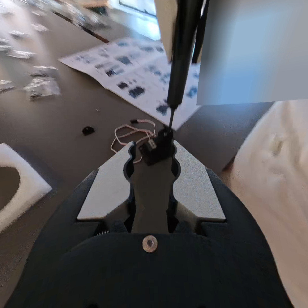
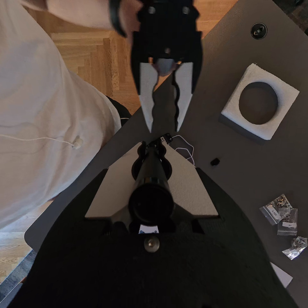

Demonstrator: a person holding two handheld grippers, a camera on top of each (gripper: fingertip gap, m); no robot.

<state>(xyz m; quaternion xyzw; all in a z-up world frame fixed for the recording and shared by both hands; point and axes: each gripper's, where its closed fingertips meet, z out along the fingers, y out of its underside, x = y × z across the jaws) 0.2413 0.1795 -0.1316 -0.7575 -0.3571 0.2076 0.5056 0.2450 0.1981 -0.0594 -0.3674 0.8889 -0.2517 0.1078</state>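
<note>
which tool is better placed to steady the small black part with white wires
Left, probably. The left tool is open with its tips flanking the small black wired part, while the right tool is shut on the black cylindrical screwdriver whose tip meets it.

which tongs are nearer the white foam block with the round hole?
Left. The left tongs sit closer beside the foam block; the right tongs, gripping the screwdriver, are farther.

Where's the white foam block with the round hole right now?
The foam block lies on the grey table, upper right in the right wrist view, right of the left gripper; the left wrist view shows it at the left edge.
</note>
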